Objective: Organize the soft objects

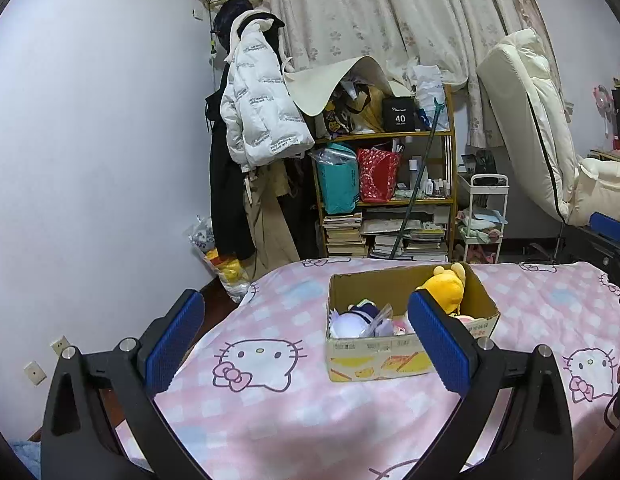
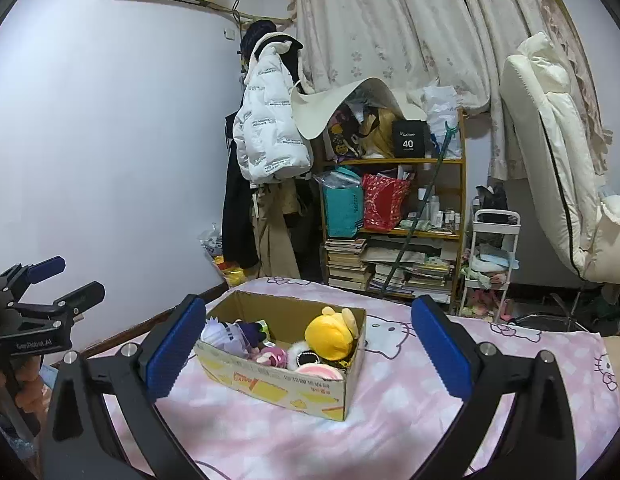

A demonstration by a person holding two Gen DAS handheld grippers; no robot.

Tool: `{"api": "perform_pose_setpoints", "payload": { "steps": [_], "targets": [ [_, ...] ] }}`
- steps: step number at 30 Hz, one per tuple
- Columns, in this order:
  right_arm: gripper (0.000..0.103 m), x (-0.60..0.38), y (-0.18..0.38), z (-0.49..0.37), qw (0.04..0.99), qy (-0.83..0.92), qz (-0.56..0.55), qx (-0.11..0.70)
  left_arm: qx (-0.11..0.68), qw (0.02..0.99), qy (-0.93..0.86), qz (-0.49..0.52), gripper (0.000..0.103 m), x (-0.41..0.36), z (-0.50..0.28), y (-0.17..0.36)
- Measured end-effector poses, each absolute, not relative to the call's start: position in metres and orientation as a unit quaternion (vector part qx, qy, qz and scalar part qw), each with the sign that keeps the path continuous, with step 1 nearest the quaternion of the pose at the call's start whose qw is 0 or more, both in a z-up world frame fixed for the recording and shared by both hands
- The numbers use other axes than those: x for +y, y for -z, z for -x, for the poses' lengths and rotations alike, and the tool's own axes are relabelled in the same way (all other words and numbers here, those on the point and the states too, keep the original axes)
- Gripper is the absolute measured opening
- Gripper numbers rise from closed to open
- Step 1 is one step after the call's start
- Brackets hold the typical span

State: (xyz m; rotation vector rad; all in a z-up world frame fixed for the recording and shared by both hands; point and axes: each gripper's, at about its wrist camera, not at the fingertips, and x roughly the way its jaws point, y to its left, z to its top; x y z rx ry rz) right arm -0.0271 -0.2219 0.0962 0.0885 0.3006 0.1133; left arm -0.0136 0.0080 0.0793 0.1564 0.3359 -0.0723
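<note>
An open cardboard box stands on the pink Hello Kitty bedspread. Inside lie a yellow plush, a white-and-purple plush doll, a pink plush and other soft toys. My left gripper is open and empty, held above the bed before the box. My right gripper is open and empty, with the box between its fingers in view. The left gripper shows at the right wrist view's left edge.
Beyond the bed stand a cluttered shelf, hanging coats, a small white cart and a white reclined chair. A bag with yellow items sits on the floor by the wall.
</note>
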Motion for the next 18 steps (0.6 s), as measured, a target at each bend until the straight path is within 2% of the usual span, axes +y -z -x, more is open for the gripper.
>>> {"api": "perform_pose_setpoints", "payload": {
  "steps": [18],
  "targets": [
    [0.103, -0.230, -0.066, 0.028, 0.984, -0.034, -0.044, 0.170, 0.172, 0.982, 0.020, -0.070, 0.100, 0.011, 0.018, -0.047]
  ]
}}
